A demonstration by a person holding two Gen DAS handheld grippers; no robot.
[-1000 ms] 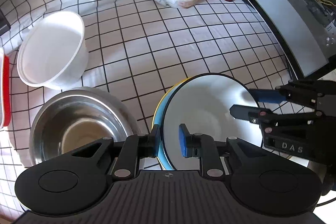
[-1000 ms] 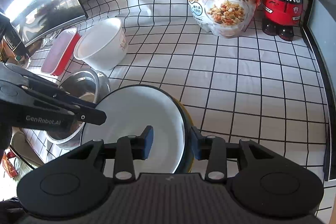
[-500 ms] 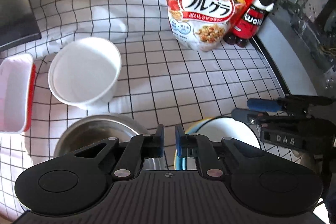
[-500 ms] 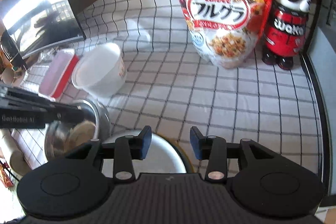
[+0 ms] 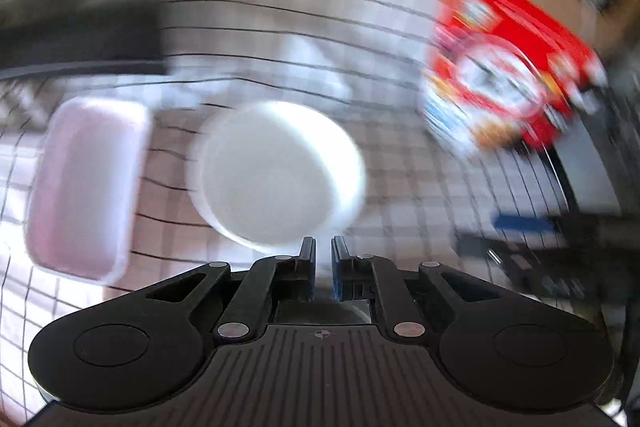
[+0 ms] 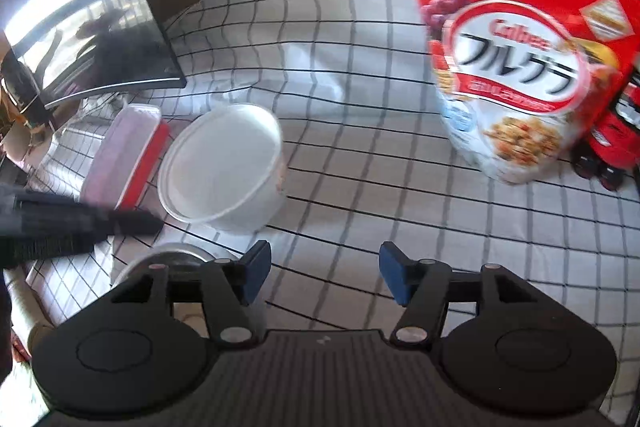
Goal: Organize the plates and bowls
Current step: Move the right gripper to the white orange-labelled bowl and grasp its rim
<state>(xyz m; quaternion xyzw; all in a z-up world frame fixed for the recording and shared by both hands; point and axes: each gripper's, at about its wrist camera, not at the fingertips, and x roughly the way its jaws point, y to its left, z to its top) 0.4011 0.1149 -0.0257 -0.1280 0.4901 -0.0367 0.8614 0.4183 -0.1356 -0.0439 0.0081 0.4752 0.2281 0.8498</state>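
Observation:
A white plastic bowl (image 5: pixel 280 175) stands on the checked cloth, also in the right wrist view (image 6: pixel 224 167). The left wrist view is blurred. My left gripper (image 5: pixel 323 255) has its jaws nearly together with nothing visible between them, just in front of the white bowl. My right gripper (image 6: pixel 324 273) is open and empty above the cloth. Only the rim of a steel bowl (image 6: pixel 176 255) shows by its left finger. The stacked plates are out of both views.
A red-lidded container (image 6: pixel 128 159) lies left of the white bowl, also in the left wrist view (image 5: pixel 88 187). A red cereal bag (image 6: pixel 516 67) and a red bottle (image 6: pixel 616 135) stand at the back right. A dark monitor (image 6: pixel 92 27) stands at the back left.
Both grippers have pulled up and back from the stacked plates, which have dropped out of view. The left jaws closed from around the plate rim. The right jaws opened wider.

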